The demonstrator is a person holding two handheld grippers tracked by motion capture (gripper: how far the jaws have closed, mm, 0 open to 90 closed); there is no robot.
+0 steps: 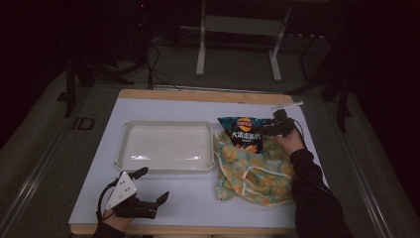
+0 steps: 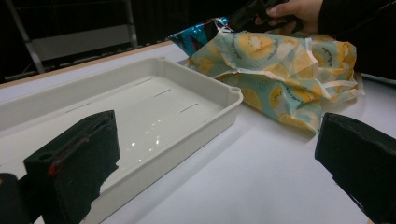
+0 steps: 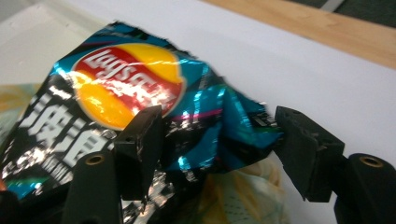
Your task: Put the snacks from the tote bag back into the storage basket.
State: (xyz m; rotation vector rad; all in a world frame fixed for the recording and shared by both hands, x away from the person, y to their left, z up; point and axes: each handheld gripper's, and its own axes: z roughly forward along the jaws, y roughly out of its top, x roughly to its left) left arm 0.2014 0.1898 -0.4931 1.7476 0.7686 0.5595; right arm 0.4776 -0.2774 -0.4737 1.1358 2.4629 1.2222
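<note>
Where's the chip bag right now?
In the high view the chip bag lies right of the white tray, atop the fruit-print cloth, between the right gripper jaws.

glossy foil chip bag (image 3: 140, 107), cloth bag (image 1: 252, 173)

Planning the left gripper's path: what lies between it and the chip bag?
In the high view, bare tabletop, then the fruit-print cloth bag under the chip bag.

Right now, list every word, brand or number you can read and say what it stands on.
"Lay's": red and yellow logo on the chip bag.
Large white Chinese characters below the logo on the same bag: too blurred to read.
Small print on the fruit-patterned cloth bag: too small to read.
White tray: no text.
</note>
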